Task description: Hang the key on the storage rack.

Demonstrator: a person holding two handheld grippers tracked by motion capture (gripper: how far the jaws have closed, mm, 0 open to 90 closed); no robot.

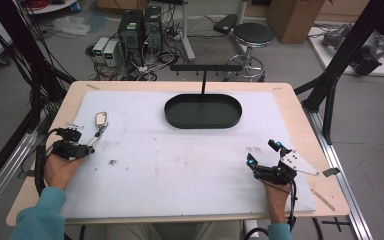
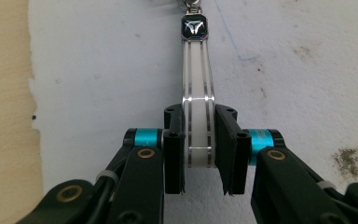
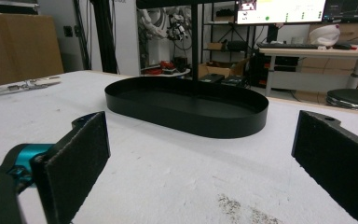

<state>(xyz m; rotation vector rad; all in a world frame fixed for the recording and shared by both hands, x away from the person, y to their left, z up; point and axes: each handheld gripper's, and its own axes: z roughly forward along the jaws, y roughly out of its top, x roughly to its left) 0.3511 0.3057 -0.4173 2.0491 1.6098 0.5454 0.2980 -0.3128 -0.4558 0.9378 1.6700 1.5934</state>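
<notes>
A keychain lies on the white mat at the table's left. Its white strap (image 2: 198, 93) has silver stripes and ends in a black emblem (image 2: 194, 27) under a metal clasp. My left gripper (image 2: 199, 154) is shut on the near end of the strap, a pad pressing each edge. From above, the left gripper (image 1: 86, 148) points up and right along the strap (image 1: 98, 133) toward a pale fob (image 1: 101, 118). My right gripper (image 1: 262, 153) rests open at the front right, holding nothing. Its jaws stand wide apart, and the right gripper (image 3: 200, 154) faces the black oval tray (image 3: 186, 123).
The black oval tray (image 1: 202, 125) sits at the back centre, with a black T-shaped hanger bar (image 1: 205, 67) rising behind it. A small metal piece (image 1: 72, 124) lies near the left edge. Dark smudges (image 1: 113, 162) mark the mat (image 1: 180, 165). Wooden table border surrounds the mat.
</notes>
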